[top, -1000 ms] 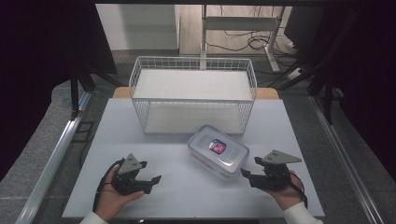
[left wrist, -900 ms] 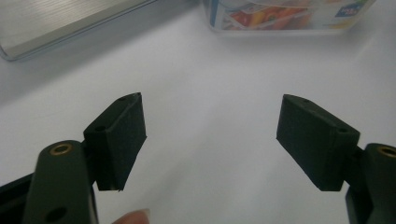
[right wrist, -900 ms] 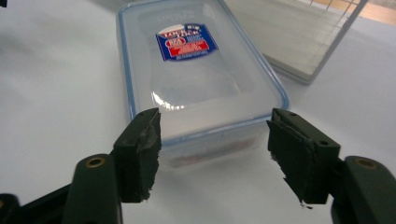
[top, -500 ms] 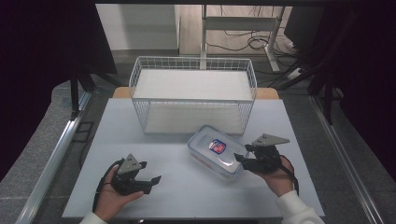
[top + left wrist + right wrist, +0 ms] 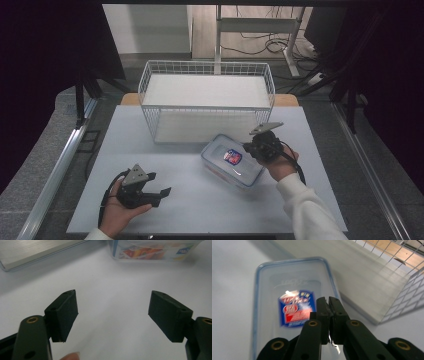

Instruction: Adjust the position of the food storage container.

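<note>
A clear plastic food container (image 5: 231,161) with a blue-rimmed lid and a red and blue label (image 5: 296,307) lies on the white table (image 5: 200,200), right of centre. My right gripper (image 5: 250,147) hovers over the container's right part, jaws shut with nothing between them; its fingertips (image 5: 328,301) sit above the lid near the label. My left gripper (image 5: 162,192) rests low at the table's front left, jaws open and empty. In the left gripper view its pads (image 5: 65,312) frame bare table, with the container (image 5: 155,250) farther ahead.
A white wire basket (image 5: 207,100) stands at the back of the table, just behind the container; its rim (image 5: 392,272) shows beyond the right gripper. A metal rail (image 5: 60,165) runs along the table's left side. A desk frame and cables (image 5: 250,30) lie on the floor behind.
My right gripper has moved from the front right of the table forward and left, over the container's right part. The left gripper has stayed in place.
</note>
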Demonstrator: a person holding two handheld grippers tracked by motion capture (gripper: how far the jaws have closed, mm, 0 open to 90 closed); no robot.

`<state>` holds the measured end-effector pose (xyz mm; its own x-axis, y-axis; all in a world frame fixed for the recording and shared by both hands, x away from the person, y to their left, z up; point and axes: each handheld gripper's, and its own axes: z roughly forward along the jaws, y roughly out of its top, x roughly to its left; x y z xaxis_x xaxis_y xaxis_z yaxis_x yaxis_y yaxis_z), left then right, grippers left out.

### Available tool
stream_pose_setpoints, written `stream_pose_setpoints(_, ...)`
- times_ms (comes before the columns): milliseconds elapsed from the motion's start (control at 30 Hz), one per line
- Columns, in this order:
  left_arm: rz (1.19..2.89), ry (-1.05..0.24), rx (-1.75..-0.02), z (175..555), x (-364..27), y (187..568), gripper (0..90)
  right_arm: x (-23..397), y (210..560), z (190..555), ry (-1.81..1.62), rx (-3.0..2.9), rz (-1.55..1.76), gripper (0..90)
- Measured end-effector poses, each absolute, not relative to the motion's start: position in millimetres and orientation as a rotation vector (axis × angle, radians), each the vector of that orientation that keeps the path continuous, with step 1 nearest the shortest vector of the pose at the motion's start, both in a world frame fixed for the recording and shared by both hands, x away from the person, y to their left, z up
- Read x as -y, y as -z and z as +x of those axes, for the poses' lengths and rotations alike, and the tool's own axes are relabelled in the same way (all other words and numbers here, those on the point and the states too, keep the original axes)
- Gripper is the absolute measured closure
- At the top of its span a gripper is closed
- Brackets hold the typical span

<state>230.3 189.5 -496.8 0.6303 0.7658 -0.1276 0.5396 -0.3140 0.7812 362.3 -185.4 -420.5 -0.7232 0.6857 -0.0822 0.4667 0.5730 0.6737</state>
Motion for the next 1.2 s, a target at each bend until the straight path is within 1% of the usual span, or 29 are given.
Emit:
stream_pose_setpoints(133, 2.016, -0.336, -1.015, 230, -188, 498, 23.4, 172, 423, 382, -0.857, -2.481, 0.927, 88.2)
stream_pose_setpoints(167, 2.016, -0.336, -1.015, 230, -188, 498, 23.4, 172, 423, 382, -0.857, -2.481, 0.927, 88.2)
stream_pose_setpoints(200, 2.016, -0.336, -1.018, 230, -187, 498, 23.4, 167, 426, 391, -0.82, -2.479, 0.906, 88.3)
stream_pose_setpoints(400, 2.008, -0.329, -1.024, 230, -188, 498, 23.3, 158, 436, 407, -0.775, -2.495, 0.904, 88.4)
stream_pose_setpoints(467, 2.006, -0.336, -1.022, 230, -188, 497, 23.4, 154, 444, 414, -0.751, -2.507, 0.889, 88.4)
stream_pose_setpoints(667, 2.005, -0.339, -1.023, 230, -189, 497, 23.4, 148, 448, 423, -0.752, -2.516, 0.883, 88.4)
stream_pose_setpoints(900, 2.008, -0.339, -1.019, 229, -188, 497, 23.5, 141, 454, 432, -0.662, -2.523, 0.844, 88.5)
stream_pose_setpoints(1200, 2.017, -0.342, -1.013, 229, -188, 497, 23.7, 131, 457, 435, -0.587, -2.564, 0.755, 88.7)
